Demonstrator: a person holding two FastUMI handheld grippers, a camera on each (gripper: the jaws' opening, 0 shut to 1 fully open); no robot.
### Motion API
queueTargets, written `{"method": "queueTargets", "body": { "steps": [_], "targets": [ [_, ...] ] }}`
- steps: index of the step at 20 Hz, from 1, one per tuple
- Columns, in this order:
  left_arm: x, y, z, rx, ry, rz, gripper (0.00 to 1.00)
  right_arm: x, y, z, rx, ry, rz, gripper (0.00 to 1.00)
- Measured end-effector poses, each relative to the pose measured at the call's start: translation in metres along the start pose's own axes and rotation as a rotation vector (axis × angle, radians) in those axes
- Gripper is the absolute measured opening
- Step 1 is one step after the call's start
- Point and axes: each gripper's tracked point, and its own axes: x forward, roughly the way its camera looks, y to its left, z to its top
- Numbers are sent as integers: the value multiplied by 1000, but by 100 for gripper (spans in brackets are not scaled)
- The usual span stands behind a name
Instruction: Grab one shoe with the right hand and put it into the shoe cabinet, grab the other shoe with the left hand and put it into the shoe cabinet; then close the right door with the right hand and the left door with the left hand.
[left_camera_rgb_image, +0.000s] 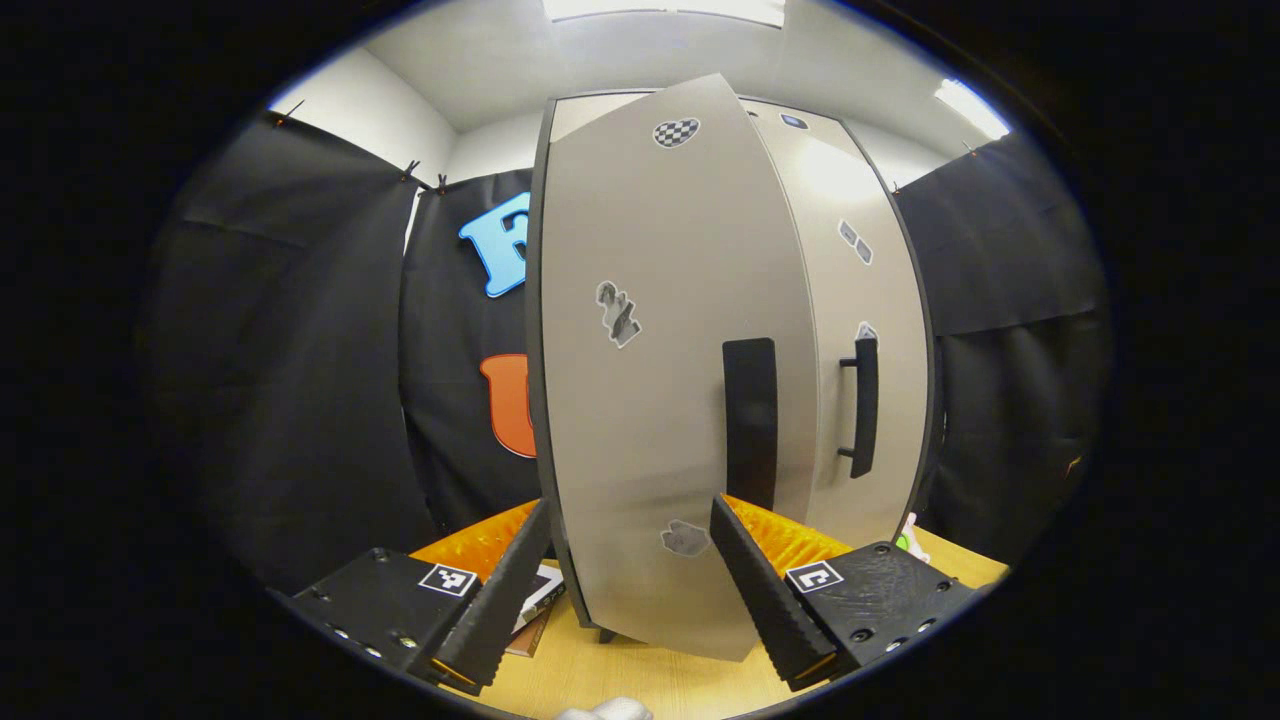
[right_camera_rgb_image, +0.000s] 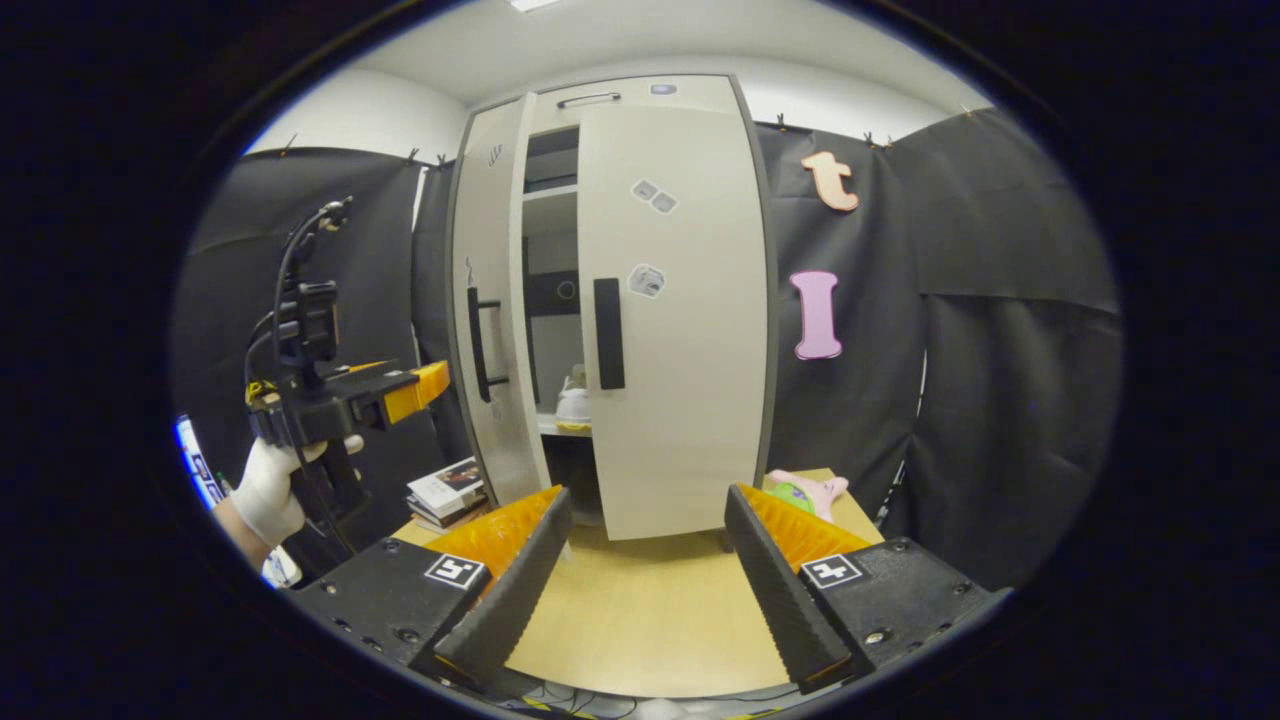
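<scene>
Presently, both grippers' fingers are held apart, empty. If the left door (right_camera_rgb_image: 497, 300) of the shoe cabinet (right_camera_rgb_image: 640, 90) is pushed unevenly by the left gripper (left_camera_rgb_image: 628, 560), a gap may be left beside the right door (right_camera_rgb_image: 680, 320).

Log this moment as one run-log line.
stage: closing doors | shoe: inside cabinet | right door: closed | left door: ajar | left gripper: open, at left door | right gripper: open, empty

Pale grey shoe cabinet (right_camera_rgb_image: 680, 330) with black handles (right_camera_rgb_image: 608, 333); checkered sticker (left_camera_rgb_image: 676, 131); light wooden table (right_camera_rgb_image: 650, 610); white shoe (right_camera_rgb_image: 574, 402).
</scene>
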Motion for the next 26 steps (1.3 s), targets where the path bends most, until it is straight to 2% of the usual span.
{"method": "queueTargets", "body": {
  "steps": [2,3,5,6,7,8,10,18,19,20,26],
  "targets": [
    [-8,-2,1,8,1,-5,100,0,-4,1,14,-5,-9,100],
    [-15,-4,1,5,5,-10,96,0,-5,3,19,-7,-13,100],
    [-31,-8,0,-11,15,-23,100,-1,-6,7,20,-19,-23,100],
    [-38,-9,-1,-16,20,-30,95,-2,-5,10,19,-29,-29,100],
    [-48,-9,2,-14,22,-31,95,-4,-5,14,17,-43,-35,99],
    [-58,-9,4,-12,21,-35,100,-6,-5,17,15,-58,-44,99],
    [-77,-11,7,-9,8,-47,96,-10,0,25,10,-89,-49,99],
    [-152,15,-1,-42,28,-27,96,-34,27,32,-12,-133,-42,100],
    [-157,18,0,-47,28,-21,100,-37,29,31,-15,-134,-45,100],
    [-163,23,0,-45,25,-13,96,-40,30,30,-19,-138,-47,100],
    [-185,35,2,-29,19,-1,96,-57,37,24,-23,-141,-62,100]
  ]
}}
